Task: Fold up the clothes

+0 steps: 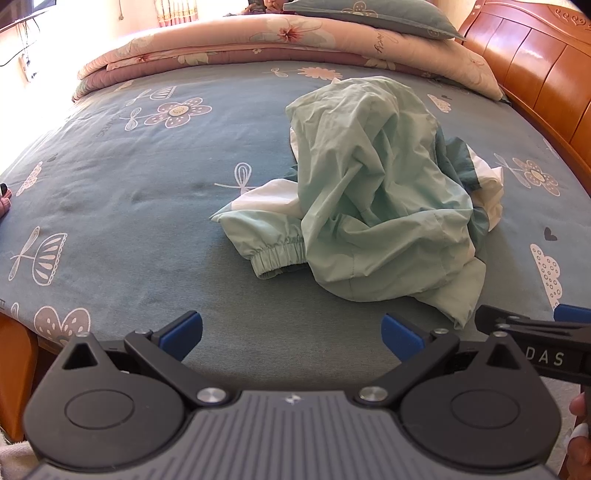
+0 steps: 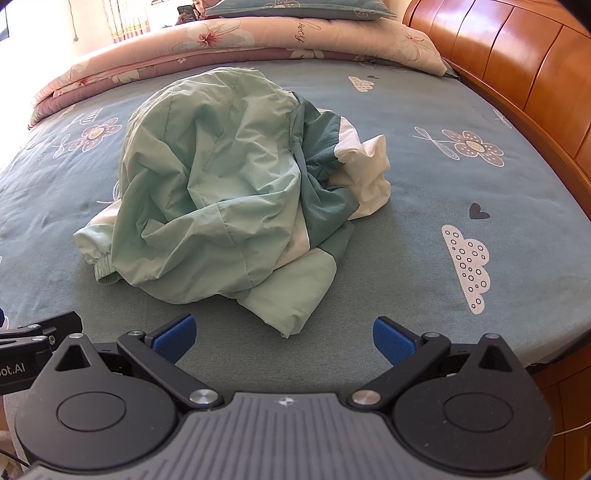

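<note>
- The left gripper (image 1: 291, 334) sits nearest its camera, over the near edge of the bed, with its blue-padded jaws spread wide and nothing between them.
- The right gripper (image 2: 282, 334) hangs just beside it over the same near edge, jaws likewise wide apart and empty.
- The bed (image 1: 147, 206) carries a blue-grey sheet printed with flowers, clouds and hearts.
- A wooden headboard (image 2: 517, 62) runs along the bed's right edge.
- A folded floral quilt (image 1: 295, 44) lies along the far edge, with a pillow (image 1: 373, 14) on top.
- The jacket (image 2: 221, 184), mint green with darker green and white panels, lies crumpled in a heap near the middle of the bed, towards the near edge, apart from both grippers.
- One elastic cuff (image 1: 279, 256) sticks out at the heap's left side.
</note>
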A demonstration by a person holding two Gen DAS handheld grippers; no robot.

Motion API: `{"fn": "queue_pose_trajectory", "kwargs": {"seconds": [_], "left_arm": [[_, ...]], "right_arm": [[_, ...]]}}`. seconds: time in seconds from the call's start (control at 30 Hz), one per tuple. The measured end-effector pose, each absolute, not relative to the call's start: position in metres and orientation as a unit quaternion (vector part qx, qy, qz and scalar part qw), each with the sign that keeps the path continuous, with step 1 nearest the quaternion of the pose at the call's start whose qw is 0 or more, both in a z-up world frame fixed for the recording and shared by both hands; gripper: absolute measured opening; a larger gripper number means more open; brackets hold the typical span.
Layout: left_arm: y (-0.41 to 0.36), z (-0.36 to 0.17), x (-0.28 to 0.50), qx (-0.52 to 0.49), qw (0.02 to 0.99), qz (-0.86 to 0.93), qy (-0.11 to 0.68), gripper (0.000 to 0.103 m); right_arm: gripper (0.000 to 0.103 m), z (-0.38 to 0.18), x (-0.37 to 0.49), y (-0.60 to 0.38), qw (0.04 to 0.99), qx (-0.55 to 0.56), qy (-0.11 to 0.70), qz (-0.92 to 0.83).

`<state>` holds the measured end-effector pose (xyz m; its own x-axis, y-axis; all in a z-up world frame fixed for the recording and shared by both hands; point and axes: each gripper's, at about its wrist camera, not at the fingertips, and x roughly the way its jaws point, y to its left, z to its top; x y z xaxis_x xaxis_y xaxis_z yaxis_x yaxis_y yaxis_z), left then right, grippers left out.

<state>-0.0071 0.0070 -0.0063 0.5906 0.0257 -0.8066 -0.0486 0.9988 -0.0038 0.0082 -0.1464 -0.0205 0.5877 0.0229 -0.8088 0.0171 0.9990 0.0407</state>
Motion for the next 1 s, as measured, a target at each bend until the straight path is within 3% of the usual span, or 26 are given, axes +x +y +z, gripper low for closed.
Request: {"fn": "queue_pose_trajectory", "kwargs": {"seconds": [1.0], "left_arm": [[0.0091, -0.0056, -0.0088, -0.017, 0.893, 0.025, 0.448, 0.102]], "right_arm": [[0.103, -0.0173, 0.0064, -0.1431, 0.893, 0.014, 0.45, 0.001]]}}
